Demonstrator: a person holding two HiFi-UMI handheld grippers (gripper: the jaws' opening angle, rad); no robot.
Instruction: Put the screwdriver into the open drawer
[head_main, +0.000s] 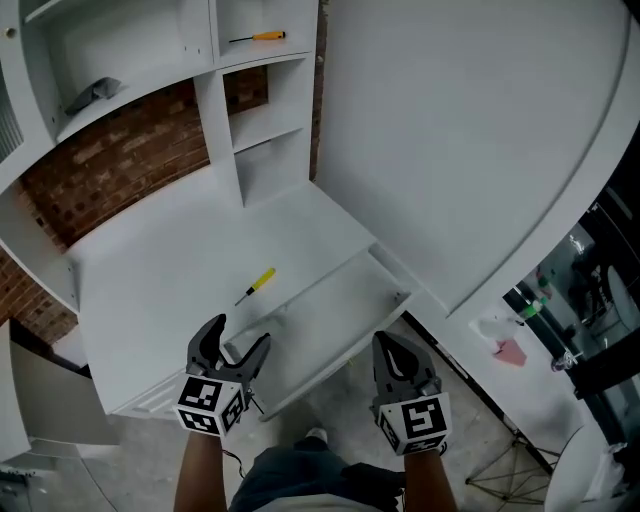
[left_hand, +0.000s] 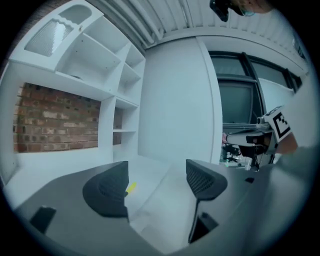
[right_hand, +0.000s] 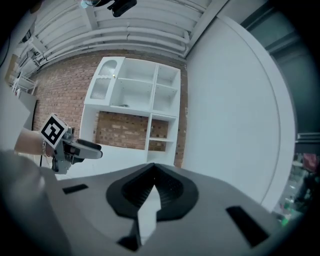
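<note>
Found a white desktop (head_main: 170, 260) set against a brick wall (head_main: 120, 160). Saw a yellow-handled screwdriver (head_main: 256, 284) lying flat on it near the front edge, shaft pointed toward the lower left in the head view. Noted the open drawer (head_main: 330, 312) pulled out just below that edge, right of the screwdriver and apart from it. Saw white shelves (head_main: 265, 126) rising from the back of the desktop. Spotted a second screwdriver (head_main: 258, 37) with an orange-yellow handle lying on a top shelf, and a grey object (head_main: 92, 95), too blurred to name, on the shelf to its left. Made out grey floor (head_main: 335, 395) below the drawer.
</note>
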